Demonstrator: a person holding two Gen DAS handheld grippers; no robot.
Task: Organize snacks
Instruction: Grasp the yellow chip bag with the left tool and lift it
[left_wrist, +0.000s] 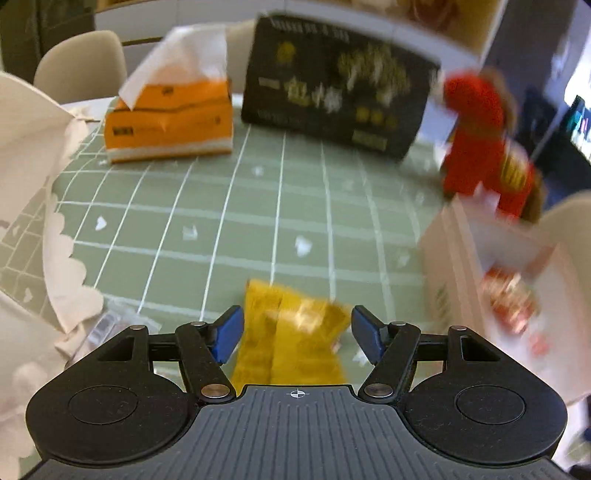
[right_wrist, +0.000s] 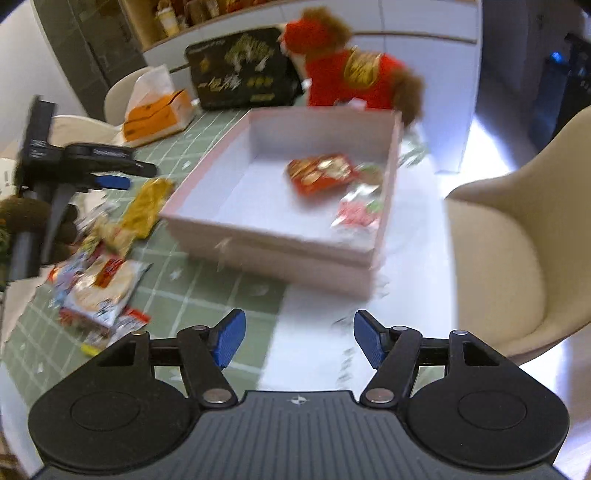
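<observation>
My left gripper (left_wrist: 297, 334) is open, its blue pads on either side of a yellow snack packet (left_wrist: 291, 332) that lies on the green checked tablecloth; the pads stand apart from it. The same packet shows in the right wrist view (right_wrist: 147, 206), with the left gripper (right_wrist: 110, 181) above it. My right gripper (right_wrist: 299, 339) is open and empty over the table's near edge. A pale pink box (right_wrist: 266, 236) holds a red snack pack (right_wrist: 319, 173) and a pink-and-silver packet (right_wrist: 358, 210). Several loose snack packets (right_wrist: 99, 291) lie to the left.
An orange tissue box (left_wrist: 170, 118), a black gift box (left_wrist: 332, 88) and a red plush toy (left_wrist: 484, 144) stand at the back of the table. A scalloped white paper bag (left_wrist: 33, 166) is at the left. A beige chair (right_wrist: 517, 229) stands at the right.
</observation>
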